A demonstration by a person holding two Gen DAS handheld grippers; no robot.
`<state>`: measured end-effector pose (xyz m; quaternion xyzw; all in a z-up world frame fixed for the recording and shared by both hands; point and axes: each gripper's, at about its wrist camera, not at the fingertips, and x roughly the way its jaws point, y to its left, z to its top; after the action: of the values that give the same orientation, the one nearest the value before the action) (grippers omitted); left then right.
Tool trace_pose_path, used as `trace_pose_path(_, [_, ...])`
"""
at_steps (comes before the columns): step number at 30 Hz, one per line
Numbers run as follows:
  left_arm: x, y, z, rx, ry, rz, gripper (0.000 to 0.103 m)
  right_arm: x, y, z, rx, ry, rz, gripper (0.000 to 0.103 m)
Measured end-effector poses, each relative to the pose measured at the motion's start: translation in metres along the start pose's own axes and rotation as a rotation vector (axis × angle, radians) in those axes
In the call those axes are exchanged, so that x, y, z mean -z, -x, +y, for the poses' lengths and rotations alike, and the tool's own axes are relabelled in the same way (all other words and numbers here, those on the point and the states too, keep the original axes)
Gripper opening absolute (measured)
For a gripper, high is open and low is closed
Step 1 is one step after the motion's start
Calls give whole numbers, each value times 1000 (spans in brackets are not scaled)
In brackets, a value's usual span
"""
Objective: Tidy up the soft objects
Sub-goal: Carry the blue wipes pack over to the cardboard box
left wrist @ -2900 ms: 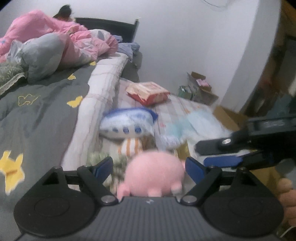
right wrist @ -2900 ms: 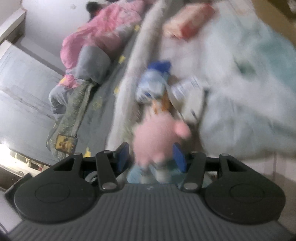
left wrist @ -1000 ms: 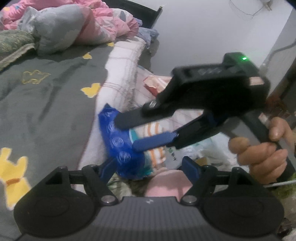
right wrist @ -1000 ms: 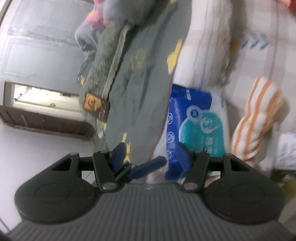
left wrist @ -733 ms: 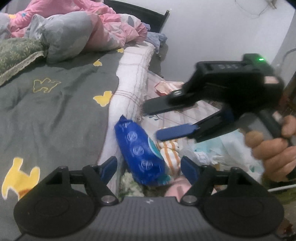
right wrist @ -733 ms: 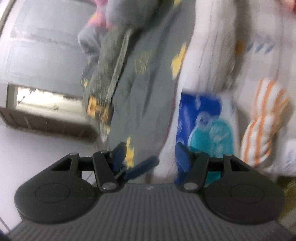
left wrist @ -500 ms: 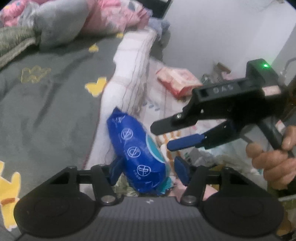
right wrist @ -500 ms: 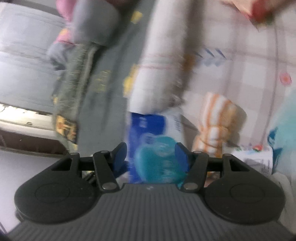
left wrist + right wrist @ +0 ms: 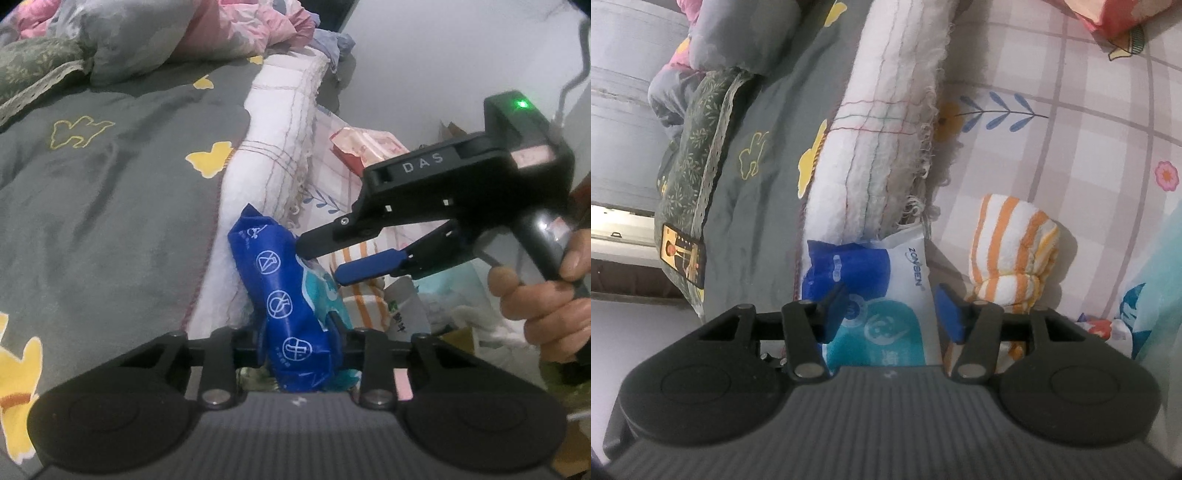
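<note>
Left wrist view first, big to small. We're over the bed (image 9: 92,206): grey duvet w/ yellow shapes, and a white quilted blanket (image 9: 273,155) rolled along its edge. Right of that roll is a checked sheet (image 9: 1071,122) w/ the loose soft stuff on it.

Task item = blue wipes pack (image 9: 291,314). It's wedged against the white blanket roll, standing on edge, tilted, lower end toward us. Striped orange towel (image 9: 1012,247) sits just beside it on the sheet, apart from the pack in the right wrist view. Red/pink packet (image 9: 365,149) further back, well apart.

What changed: approx 1 s ago the left tool (image 9: 295,339) was wide open w/ the pack only loosely between the fingers. Now it's clamped down hard on the pack's lower end; wrapper visibly bunched and squeezed between the pads. So grip acquired on the left side.

Right tool (image 9: 321,262) has come in from the right over the same pack. Its jaws are closing, about half open. In the right wrist view the pack sits between the fingers (image 9: 833,317), but we see a gap on the right-hand side, so no grip there yet. Person's hand (image 9: 543,295) on its handle.

Meaning for the task: we judge the pick of the pack is basically done by the left; the right looks like a 2nd hold or a handover. Risk: soft wrapper, may slip or deform if pulled out from under the roll.
</note>
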<state>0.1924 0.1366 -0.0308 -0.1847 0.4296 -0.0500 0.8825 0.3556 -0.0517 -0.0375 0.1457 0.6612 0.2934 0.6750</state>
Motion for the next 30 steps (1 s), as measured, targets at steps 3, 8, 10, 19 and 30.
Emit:
trace_pose_path(3, [1,17,8,14,28,-29,31,1,2,6,-24,1,-1,53])
trace_pose_path(8, [6,41,26,42,83,-73,31,3,2,14,-75,2,8,54])
trace_pose_path(10, [10,42,34,51,115,-73,31,3,-7,17,-103,-10,32,55])
trace_pose_path(19, [21,41,49,63,178,-76,30,12,-27,25,-147,-21,91,64])
trace_pose_path(30, [21,57,25,31,111,-105,29,41,-1,42,-138,67,-3,56])
